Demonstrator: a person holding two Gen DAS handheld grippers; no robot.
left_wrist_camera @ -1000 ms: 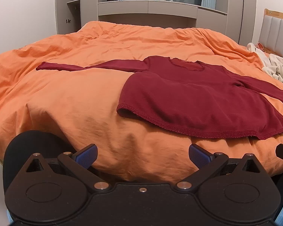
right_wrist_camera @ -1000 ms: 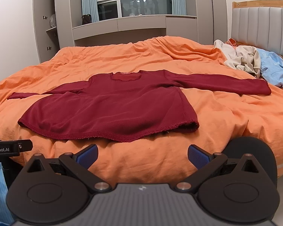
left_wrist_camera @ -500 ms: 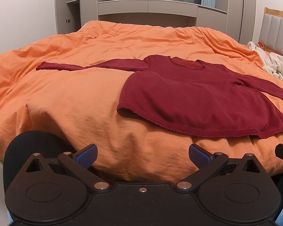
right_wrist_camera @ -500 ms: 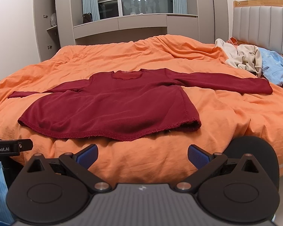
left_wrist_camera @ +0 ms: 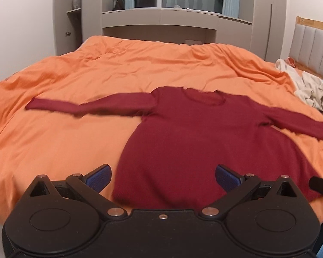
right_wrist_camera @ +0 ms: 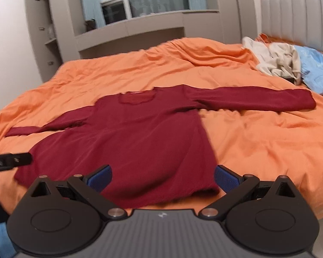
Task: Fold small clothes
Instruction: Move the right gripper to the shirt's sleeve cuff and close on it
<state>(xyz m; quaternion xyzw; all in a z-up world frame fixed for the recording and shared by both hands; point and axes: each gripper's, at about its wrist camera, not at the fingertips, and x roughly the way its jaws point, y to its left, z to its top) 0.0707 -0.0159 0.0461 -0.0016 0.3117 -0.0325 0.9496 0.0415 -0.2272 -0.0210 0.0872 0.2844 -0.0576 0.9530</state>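
A dark red long-sleeved top (left_wrist_camera: 196, 137) lies flat on the orange duvet (left_wrist_camera: 64, 142), front up, both sleeves spread out sideways. It also shows in the right wrist view (right_wrist_camera: 135, 142). My left gripper (left_wrist_camera: 162, 177) is open and empty, hovering over the left part of the hem. My right gripper (right_wrist_camera: 162, 177) is open and empty, hovering over the right part of the hem. The left sleeve cuff (left_wrist_camera: 35, 105) and the right sleeve cuff (right_wrist_camera: 305, 101) both lie free on the duvet.
A heap of beige clothes (right_wrist_camera: 277, 60) and a light blue item (right_wrist_camera: 316, 71) lie near the padded headboard (right_wrist_camera: 299, 19) at the right. Grey cupboards and a window (left_wrist_camera: 161, 6) stand beyond the bed. The other gripper's tip (right_wrist_camera: 10, 160) shows at the left.
Both grippers have risen and moved forward over the bed edge, from in front of the hem to above it. The top has not moved. Both stay open.
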